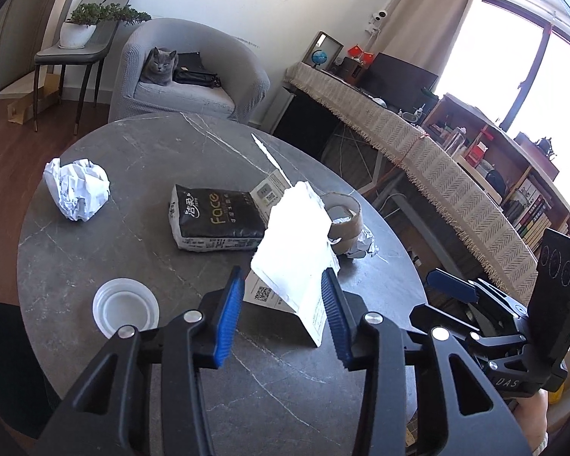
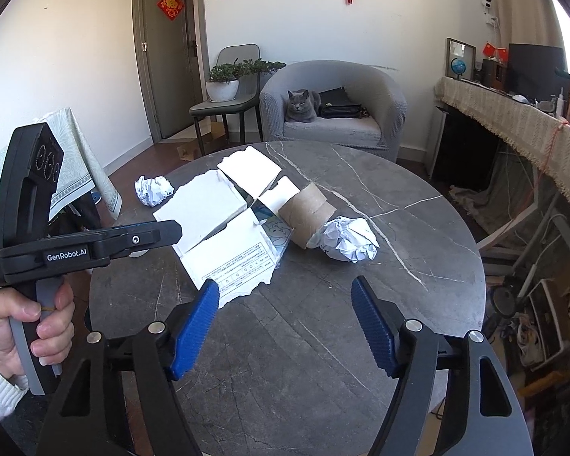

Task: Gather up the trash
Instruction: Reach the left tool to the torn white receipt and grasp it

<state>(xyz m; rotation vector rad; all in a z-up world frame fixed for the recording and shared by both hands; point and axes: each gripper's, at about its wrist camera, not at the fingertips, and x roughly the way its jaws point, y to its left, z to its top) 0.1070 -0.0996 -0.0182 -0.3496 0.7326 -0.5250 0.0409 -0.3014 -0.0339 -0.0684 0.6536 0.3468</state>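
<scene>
The left gripper (image 1: 283, 313) is being held half-parted astride the torn box (image 1: 296, 262); whether its pads are pressing the card cannot be told. The right gripper (image 2: 285, 321) is being held released over bare worktop (image 2: 323, 361), nothing between its pads. The box is lying near the worktop's middle, judged light, thin and bendable, best pinched along an upstanding flap edge. Behind it, the tube (image 2: 307, 214) and paper ball (image 2: 347, 239) are touching; both are judged light and crushable. A cup (image 1: 125, 309) is standing nearby.
</scene>
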